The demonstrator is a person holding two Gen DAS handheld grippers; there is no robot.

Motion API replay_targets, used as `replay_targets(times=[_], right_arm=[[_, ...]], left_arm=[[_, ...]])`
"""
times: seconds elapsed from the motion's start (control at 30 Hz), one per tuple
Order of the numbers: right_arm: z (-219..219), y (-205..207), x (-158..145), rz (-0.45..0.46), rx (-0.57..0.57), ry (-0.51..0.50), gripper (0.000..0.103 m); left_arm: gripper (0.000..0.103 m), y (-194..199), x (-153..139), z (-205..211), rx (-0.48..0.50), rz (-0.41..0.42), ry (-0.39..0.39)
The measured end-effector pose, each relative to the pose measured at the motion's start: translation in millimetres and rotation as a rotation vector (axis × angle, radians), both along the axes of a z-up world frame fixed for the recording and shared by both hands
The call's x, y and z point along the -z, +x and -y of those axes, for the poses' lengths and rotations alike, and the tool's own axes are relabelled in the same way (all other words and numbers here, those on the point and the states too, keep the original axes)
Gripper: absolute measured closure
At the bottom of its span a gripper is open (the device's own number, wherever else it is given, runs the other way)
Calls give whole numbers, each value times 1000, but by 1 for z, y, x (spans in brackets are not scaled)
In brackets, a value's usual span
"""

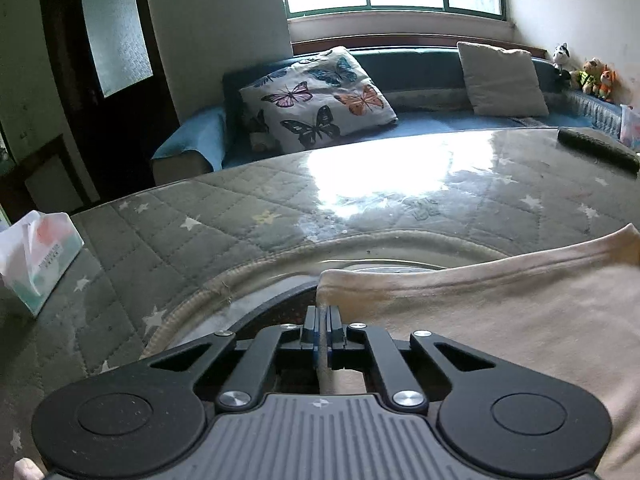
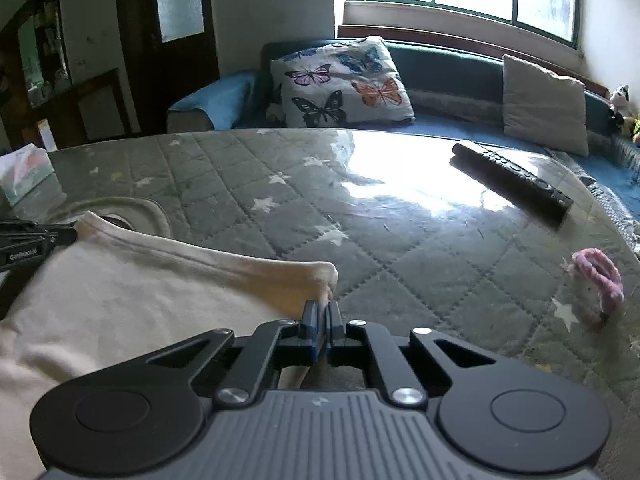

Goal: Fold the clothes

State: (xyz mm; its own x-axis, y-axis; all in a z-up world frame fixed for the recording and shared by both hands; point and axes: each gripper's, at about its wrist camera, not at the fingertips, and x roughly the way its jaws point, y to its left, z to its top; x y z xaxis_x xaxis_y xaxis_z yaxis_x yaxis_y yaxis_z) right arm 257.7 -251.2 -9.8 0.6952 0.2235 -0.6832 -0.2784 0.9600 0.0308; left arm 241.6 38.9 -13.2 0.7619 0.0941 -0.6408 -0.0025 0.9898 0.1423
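Note:
A cream garment lies on the table, its ribbed hem edge running across both views. My left gripper is shut on the garment's left corner; a strip of cloth runs back between the two pads. In the right wrist view the same cream garment spreads to the left, and my right gripper is shut on its right corner, which bunches up just above the fingertips. The left gripper's black body shows at the left edge of the right wrist view, next to the garment's other corner.
The table has a glossy quilted star-pattern cover. A tissue pack sits at its left end, a black remote far right, a pink knitted item on the right. Behind stands a blue sofa with cushions.

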Motion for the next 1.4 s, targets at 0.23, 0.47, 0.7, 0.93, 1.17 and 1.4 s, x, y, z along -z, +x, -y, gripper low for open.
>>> replay_targets(times=[0.23, 0.47, 0.7, 0.93, 1.17, 1.4], right_arm=[[-8, -22, -21, 46, -53, -26, 84], [-50, -58, -28, 8, -268, 23, 67], [-92, -101, -13, -51, -443, -34, 59], [-102, -170, -15, -24, -594, -84, 45], [-94, -221, -20, 109, -588, -134, 37], [-83, -231, -12, 86, -530, -110, 33]], left_arm=[[67, -19, -16, 2, 19, 5, -19], [55, -49, -25, 26, 128, -4, -16], [53, -73, -22, 45, 201, -7, -2], [40, -111, -22, 49, 227, 15, 3], [18, -167, -22, 51, 258, 67, 30], [9, -212, -8, 53, 257, 92, 78]])
